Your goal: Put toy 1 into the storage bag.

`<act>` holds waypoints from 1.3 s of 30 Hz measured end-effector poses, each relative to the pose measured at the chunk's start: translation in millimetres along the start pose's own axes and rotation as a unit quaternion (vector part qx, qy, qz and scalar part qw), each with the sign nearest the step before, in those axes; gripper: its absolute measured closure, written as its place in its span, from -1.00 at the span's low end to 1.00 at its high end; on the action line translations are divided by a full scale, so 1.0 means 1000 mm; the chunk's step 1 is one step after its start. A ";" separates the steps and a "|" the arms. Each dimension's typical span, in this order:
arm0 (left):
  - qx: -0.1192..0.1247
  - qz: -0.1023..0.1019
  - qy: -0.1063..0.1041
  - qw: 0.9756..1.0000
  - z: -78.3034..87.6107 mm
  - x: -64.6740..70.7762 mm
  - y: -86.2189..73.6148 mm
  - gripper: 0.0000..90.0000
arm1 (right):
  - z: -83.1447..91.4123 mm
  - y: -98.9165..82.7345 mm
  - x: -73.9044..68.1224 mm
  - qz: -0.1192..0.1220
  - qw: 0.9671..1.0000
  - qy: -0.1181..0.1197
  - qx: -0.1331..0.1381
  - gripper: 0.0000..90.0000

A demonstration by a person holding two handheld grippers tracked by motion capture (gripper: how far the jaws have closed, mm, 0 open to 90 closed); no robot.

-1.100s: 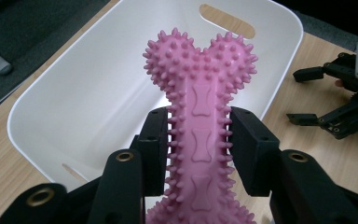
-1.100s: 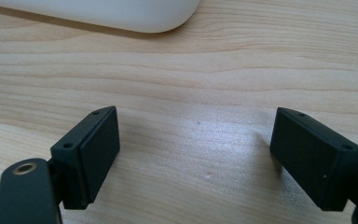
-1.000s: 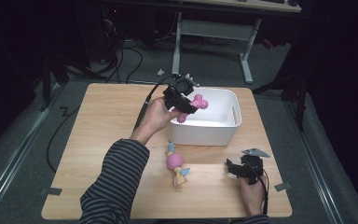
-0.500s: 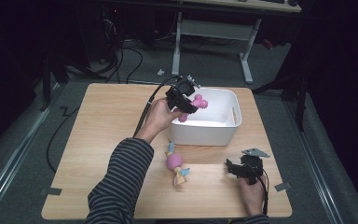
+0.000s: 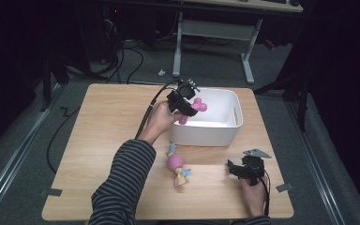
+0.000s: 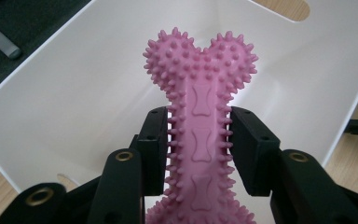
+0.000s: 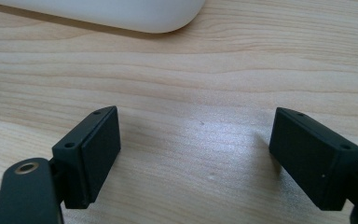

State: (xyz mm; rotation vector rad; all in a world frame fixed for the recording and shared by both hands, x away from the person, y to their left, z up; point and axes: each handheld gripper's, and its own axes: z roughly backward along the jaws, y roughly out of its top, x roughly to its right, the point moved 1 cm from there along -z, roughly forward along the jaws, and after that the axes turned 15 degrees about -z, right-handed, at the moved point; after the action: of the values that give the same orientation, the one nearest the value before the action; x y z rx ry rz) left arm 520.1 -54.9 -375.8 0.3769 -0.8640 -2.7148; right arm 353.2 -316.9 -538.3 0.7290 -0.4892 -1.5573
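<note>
A: Left side first. What's the left gripper [image 5: 187, 104] doing?

B: Jaws clamped on the shaft of a pink spiky bone toy [image 6: 199, 116]. In the left gripper view the pads [image 6: 249, 144] press both sides of the shaft and the knobbed end sticks out past them. It hangs over the white plastic bin [image 5: 229, 136], at the bin's left wall, knobbed end over the inside.

A: Bin position?

B: Far half of the wooden table [image 5: 103, 140], right of centre.

A: Anything in front of it?

B: A second toy [image 5: 176, 164], pink ball with blue and yellow bits, lies on the table just in front of the bin's near wall. Nothing touches it.

A: Right side?

B: Right gripper [image 5: 236, 169] sits low at the table's near right, well apart from the bin. Jaws wide apart, bare wood between the pads [image 7: 98, 149].
</note>
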 end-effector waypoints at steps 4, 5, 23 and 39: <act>-0.008 0.000 -0.001 1.000 -0.002 -0.001 -0.003 0.31 | 0.000 0.000 0.000 0.000 1.000 0.000 -0.001 -0.64; -0.007 0.002 -0.002 1.000 -0.003 -0.001 -0.003 0.31 | 0.000 0.000 0.000 0.000 1.000 0.000 -0.001 -0.64; -0.023 0.008 -0.004 1.000 -0.013 -0.002 -0.014 0.29 | 0.000 0.000 0.000 -0.001 1.000 0.000 0.000 -0.64; 0.025 0.016 0.021 0.999 0.033 0.004 -0.019 -0.12 | 0.000 0.000 0.000 0.002 1.000 0.001 0.001 -0.63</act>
State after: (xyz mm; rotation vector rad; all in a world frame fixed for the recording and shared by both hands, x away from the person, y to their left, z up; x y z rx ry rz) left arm 502.6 -23.9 -362.0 0.4256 -0.9186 -2.6502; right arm 353.3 -316.8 -538.3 0.7306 -0.4893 -1.5517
